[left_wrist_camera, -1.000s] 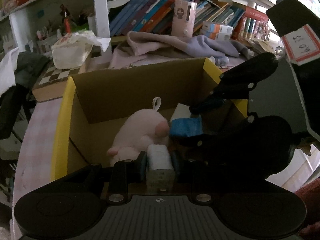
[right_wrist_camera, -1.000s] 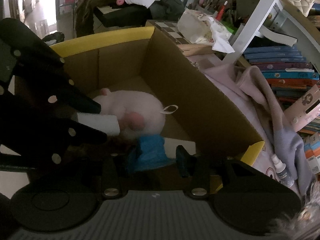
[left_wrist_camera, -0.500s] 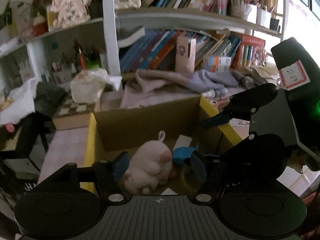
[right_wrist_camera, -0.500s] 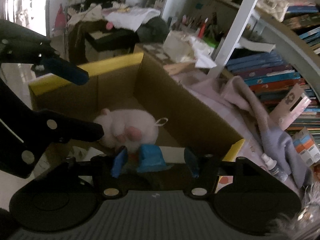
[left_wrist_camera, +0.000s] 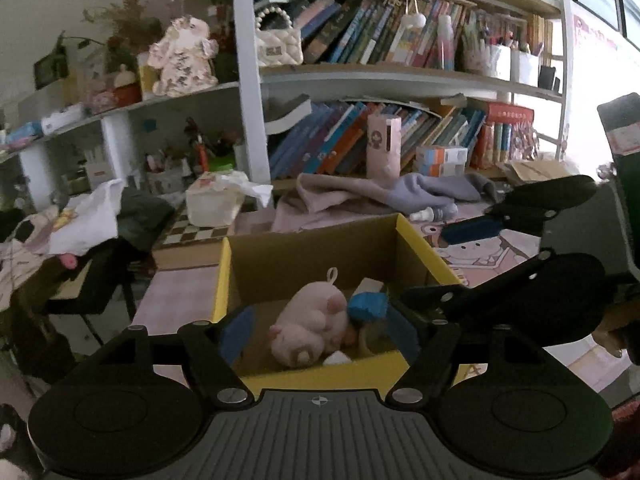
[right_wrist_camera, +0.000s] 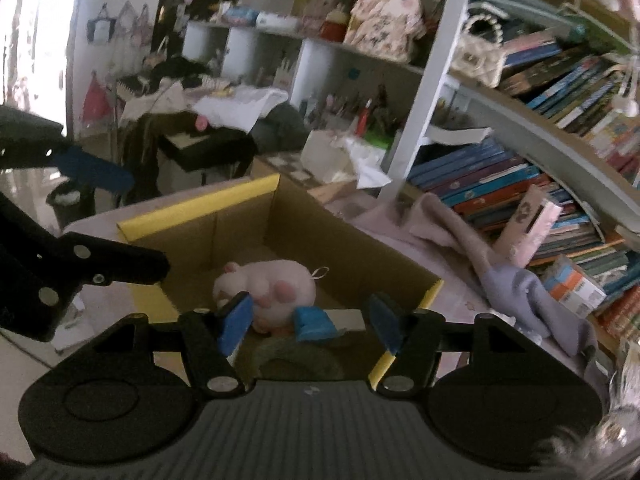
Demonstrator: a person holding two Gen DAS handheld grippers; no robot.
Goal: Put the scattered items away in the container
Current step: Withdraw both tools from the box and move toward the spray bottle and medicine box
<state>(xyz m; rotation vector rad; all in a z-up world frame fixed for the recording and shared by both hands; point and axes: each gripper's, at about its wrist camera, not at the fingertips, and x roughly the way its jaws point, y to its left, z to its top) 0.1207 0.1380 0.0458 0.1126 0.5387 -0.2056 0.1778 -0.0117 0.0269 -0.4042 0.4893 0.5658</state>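
A cardboard box with a yellow rim [left_wrist_camera: 310, 376] [right_wrist_camera: 200, 216] sits below both grippers. Inside lie a pink plush toy [left_wrist_camera: 308, 328] [right_wrist_camera: 272, 284], a crumpled blue item [left_wrist_camera: 368, 306] [right_wrist_camera: 314, 322] and a white carton [left_wrist_camera: 370, 284] [right_wrist_camera: 348, 314]. My left gripper [left_wrist_camera: 320, 334] hangs over the near rim, jaws opening, with nothing between its blue pads [left_wrist_camera: 236, 334]. My right gripper [right_wrist_camera: 310, 322] hovers over the box's other side, jaws also opening and gripping nothing. Each gripper shows in the other's view: the right gripper [left_wrist_camera: 460, 264] and the left gripper [right_wrist_camera: 132, 220].
Behind the box lie a grey-pink cloth [left_wrist_camera: 380, 196], a small spray bottle [left_wrist_camera: 434, 213], a tissue box [left_wrist_camera: 212, 204] and a checkered board [left_wrist_camera: 200, 234]. A pink carton [left_wrist_camera: 384, 146] leans on the bookshelf [left_wrist_camera: 400, 84]. A chair piled with clothes [left_wrist_camera: 100, 232] stands left.
The left gripper let go of a small white item and the right let go of the blue item, both into the box. Both grippers opened and drew back and upward.
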